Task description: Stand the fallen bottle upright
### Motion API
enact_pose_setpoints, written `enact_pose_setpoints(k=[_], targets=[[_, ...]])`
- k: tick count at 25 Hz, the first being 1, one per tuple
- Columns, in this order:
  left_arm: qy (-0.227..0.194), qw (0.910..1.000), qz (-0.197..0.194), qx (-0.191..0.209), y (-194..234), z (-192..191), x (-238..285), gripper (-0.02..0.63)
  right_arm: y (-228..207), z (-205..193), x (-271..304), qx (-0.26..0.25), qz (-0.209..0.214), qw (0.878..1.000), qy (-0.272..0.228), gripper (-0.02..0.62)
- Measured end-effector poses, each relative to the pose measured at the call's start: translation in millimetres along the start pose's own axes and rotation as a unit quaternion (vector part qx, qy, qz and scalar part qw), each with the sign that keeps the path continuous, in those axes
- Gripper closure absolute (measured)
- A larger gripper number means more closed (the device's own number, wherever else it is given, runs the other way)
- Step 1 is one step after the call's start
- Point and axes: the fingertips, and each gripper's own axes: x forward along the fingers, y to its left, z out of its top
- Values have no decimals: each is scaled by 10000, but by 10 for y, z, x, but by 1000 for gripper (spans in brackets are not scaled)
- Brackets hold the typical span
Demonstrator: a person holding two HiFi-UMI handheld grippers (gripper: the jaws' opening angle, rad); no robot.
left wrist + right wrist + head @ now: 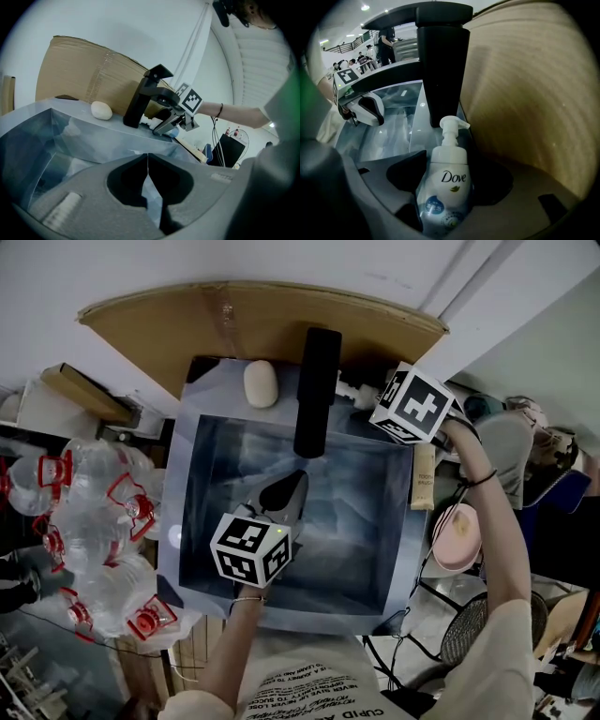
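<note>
A white Dove pump bottle [446,180] lies on its side on the sink's back right ledge, between the black faucet [440,70] and a cardboard sheet [525,93], its pump head towards the faucet. My right gripper [447,159] points steeply down over it, and its jaws straddle the bottle's body, close beside both sides without clearly pressing. In the head view only the bottle's white pump [349,388] shows beside that gripper's marker cube [412,404]. My left gripper [286,491] hovers over the sink basin [366,521], shut and empty.
A pale soap bar [262,383] sits on the back ledge left of the faucet [317,390]. A tube [424,476] lies on the right ledge, with a pink bowl [457,538] beyond it. Several large water bottles [94,521] crowd the floor at the left.
</note>
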Motion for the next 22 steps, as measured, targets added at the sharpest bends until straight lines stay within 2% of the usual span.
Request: enact_pose_setpoints(k=[7,13,22], targets=[[-18,10000,12,-45,-20,-3,14,581,37,17,6,-145,54,9999,10,334],[-25,10000,-22,-23,-81,-14,32,581,38,16,-5,-242,-143,9996,-68,339],[-128,9999,-112,-16,-193,27,27,581,19,136,-210,18,-589,9963,-628,345]])
